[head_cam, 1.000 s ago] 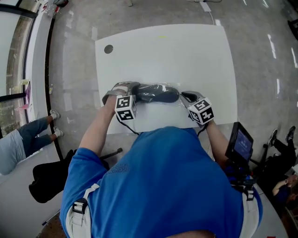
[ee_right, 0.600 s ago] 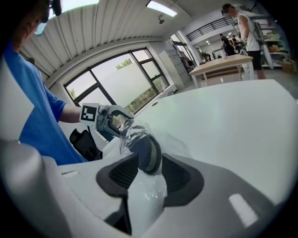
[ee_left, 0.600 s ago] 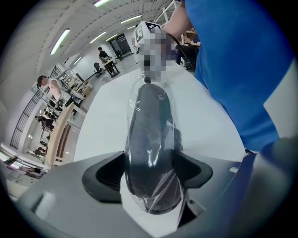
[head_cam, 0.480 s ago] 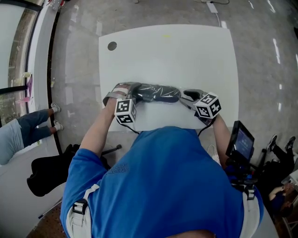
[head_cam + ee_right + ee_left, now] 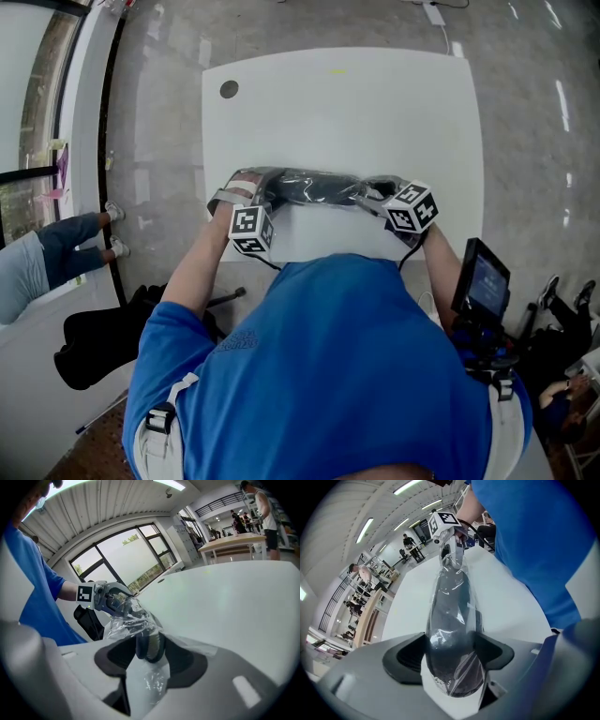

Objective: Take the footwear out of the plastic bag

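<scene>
A dark shoe is sitting inside a clear plastic bag at the near side of the white table, lengthwise along the table's edge by the person. The left gripper is clamping the bagged shoe's end toward the table's left. The right gripper has just been opening its jaws. They are standing spread around the shoe's other end and loose plastic.
</scene>
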The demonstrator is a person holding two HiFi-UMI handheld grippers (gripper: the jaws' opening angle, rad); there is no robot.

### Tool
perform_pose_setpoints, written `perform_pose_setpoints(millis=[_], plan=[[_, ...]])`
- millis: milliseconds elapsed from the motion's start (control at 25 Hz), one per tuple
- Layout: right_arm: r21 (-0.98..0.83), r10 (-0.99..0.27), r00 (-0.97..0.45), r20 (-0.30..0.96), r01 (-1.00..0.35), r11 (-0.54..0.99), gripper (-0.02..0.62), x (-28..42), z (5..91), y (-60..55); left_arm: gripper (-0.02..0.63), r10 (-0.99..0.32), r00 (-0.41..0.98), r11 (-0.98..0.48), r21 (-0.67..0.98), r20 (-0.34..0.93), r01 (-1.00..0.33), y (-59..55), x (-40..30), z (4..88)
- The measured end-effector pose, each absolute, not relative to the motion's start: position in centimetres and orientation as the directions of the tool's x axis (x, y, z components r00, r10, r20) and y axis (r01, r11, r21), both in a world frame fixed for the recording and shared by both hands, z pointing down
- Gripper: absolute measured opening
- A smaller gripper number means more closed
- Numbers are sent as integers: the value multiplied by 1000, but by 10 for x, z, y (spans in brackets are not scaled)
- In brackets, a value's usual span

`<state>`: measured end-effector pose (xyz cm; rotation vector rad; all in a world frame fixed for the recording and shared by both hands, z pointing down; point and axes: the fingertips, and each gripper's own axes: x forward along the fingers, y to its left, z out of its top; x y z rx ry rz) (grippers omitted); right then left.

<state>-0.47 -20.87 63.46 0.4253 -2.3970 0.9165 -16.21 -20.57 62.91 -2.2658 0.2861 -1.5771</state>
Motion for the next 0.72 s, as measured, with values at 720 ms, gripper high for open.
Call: perform_pose_setpoints(millis=[720], plan=[[-514, -96, -815, 572, -447, 732, 178, -10, 633, -210, 345, -377, 376, -899, -432, 847, 73, -207, -163, 628]])
